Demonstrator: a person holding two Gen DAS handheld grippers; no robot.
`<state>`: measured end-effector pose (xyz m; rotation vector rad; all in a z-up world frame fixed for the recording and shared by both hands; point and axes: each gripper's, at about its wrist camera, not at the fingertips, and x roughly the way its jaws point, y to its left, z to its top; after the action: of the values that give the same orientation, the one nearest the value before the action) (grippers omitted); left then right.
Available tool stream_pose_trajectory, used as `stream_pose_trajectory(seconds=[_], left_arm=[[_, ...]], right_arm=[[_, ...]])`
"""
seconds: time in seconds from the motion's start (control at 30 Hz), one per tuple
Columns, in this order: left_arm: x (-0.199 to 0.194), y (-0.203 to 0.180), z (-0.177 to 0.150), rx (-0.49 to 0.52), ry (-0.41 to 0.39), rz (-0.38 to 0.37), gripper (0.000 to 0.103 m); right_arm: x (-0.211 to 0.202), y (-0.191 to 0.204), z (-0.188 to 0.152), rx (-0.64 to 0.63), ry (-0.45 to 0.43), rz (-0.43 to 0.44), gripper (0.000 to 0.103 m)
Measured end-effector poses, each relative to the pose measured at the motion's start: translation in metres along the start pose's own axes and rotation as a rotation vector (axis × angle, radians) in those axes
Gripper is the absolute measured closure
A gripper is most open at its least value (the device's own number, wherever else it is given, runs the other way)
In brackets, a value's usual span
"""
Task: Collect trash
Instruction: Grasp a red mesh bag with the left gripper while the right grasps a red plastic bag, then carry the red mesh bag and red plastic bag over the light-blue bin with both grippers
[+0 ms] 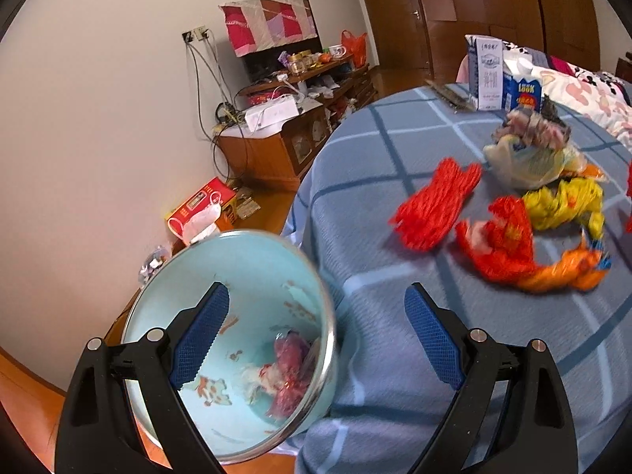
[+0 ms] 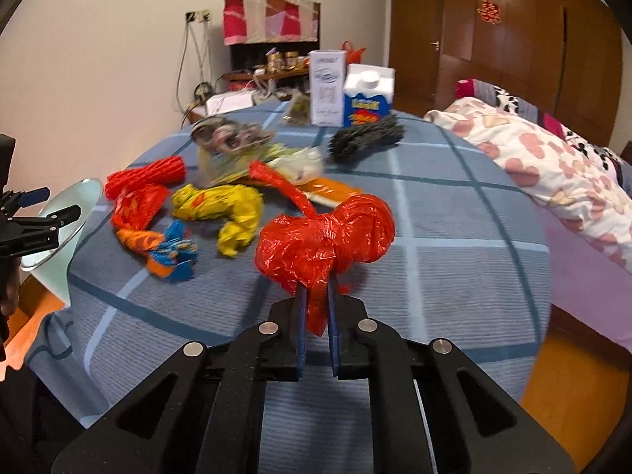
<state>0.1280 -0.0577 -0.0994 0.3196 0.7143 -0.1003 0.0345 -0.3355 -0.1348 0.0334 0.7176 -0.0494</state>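
My right gripper (image 2: 316,296) is shut on a crumpled red plastic bag (image 2: 328,237) and holds it above the blue checked tablecloth (image 2: 454,276). My left gripper (image 1: 316,312) is open and empty, over the rim of a light blue trash bin (image 1: 237,260) beside the table's edge; a pinkish wrapper (image 1: 288,371) lies inside. The bin (image 2: 59,221) and left gripper (image 2: 37,213) also show at the left of the right wrist view. On the table lie red netting (image 1: 434,201), a red wrapper (image 1: 501,233), a yellow wrapper (image 1: 565,205) and an orange wrapper (image 1: 565,272).
Two cartons (image 2: 349,87) stand at the table's far side, with a dark brush-like object (image 2: 367,138) and a pale bag of scraps (image 1: 533,154). A bed with a pink quilt (image 2: 553,166) lies to the right. A cluttered wooden cabinet (image 1: 276,138) stands by the wall.
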Motion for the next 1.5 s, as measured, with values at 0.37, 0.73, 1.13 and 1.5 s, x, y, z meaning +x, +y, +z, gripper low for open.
stream_pose_trajectory(seconds=[0.37, 0.73, 1.13, 1.5], left_arm=[[0.023, -0.036, 0.031, 0.001, 0.023, -0.06, 0.015], [0.028, -0.046, 0.031, 0.031, 0.051, -0.182, 0.088], [-0.009, 0.007, 0.007, 0.025, 0.01, -0.117, 0.09], [-0.019, 0.05, -0.01, -0.017, 0.0, -0.05, 0.09]], right_arm=[[0.001, -0.034, -0.002, 0.069, -0.027, -0.042, 0.093], [-0.008, -0.014, 0.003, 0.025, -0.067, -0.013, 0.093], [-0.007, 0.044, 0.025, -0.073, -0.093, 0.065, 0.093], [0.008, 0.111, 0.055, -0.171, -0.119, 0.14, 0.093]])
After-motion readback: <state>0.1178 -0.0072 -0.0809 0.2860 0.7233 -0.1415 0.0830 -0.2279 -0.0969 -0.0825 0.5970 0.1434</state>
